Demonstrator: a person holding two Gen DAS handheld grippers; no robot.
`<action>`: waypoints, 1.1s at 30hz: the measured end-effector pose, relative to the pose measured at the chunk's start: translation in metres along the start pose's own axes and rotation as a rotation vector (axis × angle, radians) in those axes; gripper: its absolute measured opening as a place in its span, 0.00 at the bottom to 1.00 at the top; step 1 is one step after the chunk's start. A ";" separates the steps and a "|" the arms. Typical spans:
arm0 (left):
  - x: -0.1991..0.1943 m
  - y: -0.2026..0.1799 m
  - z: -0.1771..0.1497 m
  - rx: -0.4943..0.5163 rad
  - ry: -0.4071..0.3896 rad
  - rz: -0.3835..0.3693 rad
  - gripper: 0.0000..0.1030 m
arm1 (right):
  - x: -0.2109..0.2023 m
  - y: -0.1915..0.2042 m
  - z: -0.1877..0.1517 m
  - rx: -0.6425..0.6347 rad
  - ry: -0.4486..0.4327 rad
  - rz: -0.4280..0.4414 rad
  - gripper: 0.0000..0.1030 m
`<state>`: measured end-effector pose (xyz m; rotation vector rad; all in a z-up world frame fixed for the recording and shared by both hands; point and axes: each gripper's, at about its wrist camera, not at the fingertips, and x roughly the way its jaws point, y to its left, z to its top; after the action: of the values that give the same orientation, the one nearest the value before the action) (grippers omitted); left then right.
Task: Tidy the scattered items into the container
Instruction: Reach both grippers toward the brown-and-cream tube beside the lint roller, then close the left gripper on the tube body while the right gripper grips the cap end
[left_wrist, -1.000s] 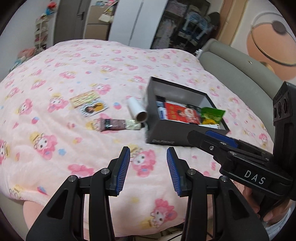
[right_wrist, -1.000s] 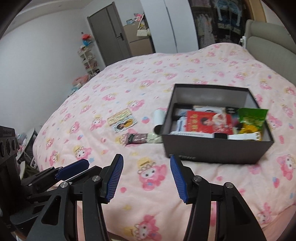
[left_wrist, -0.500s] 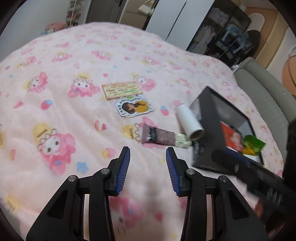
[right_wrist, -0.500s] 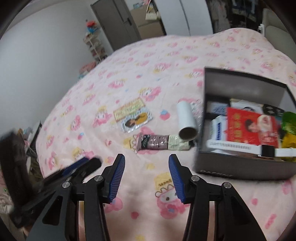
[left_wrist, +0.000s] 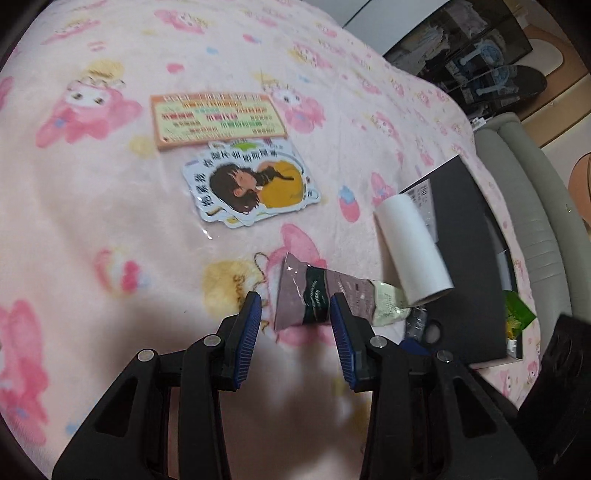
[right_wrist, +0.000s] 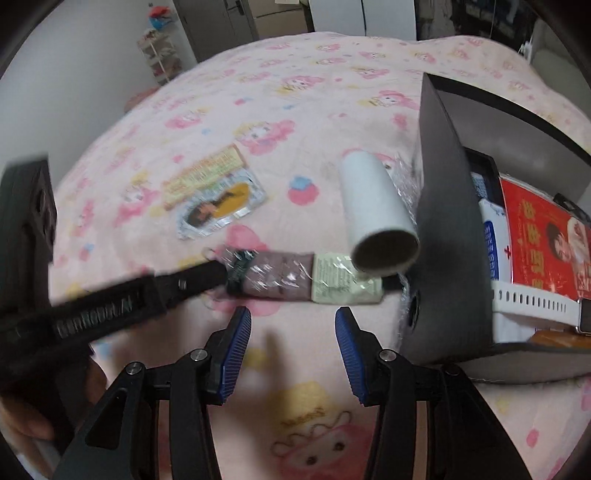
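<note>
your left gripper (left_wrist: 294, 308) straddles the flat end of the brown tube (left_wrist: 317, 295) on the pink blanket (left_wrist: 92, 206), pads apart. your right gripper (right_wrist: 293, 325) hovers empty, jaws apart, near the dark box (right_wrist: 443, 229).

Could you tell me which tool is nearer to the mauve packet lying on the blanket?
Left. The left tool has its open tips at the packet's mauve end, while the right tool hovers open just short of the packet's pale end, beside the box.
</note>
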<state>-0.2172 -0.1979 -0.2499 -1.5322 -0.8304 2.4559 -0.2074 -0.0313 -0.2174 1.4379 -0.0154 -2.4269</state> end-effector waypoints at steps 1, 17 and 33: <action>0.005 0.000 0.001 0.001 0.004 0.001 0.41 | 0.002 -0.003 -0.003 0.016 0.004 0.011 0.42; -0.037 -0.007 -0.018 0.018 -0.087 -0.064 0.15 | -0.023 -0.025 -0.016 0.115 -0.022 0.068 0.42; -0.070 0.067 -0.031 -0.197 -0.120 0.043 0.33 | -0.002 0.004 0.010 0.057 -0.012 0.120 0.43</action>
<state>-0.1456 -0.2697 -0.2395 -1.4876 -1.1011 2.5858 -0.2141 -0.0358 -0.2099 1.4034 -0.1701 -2.3551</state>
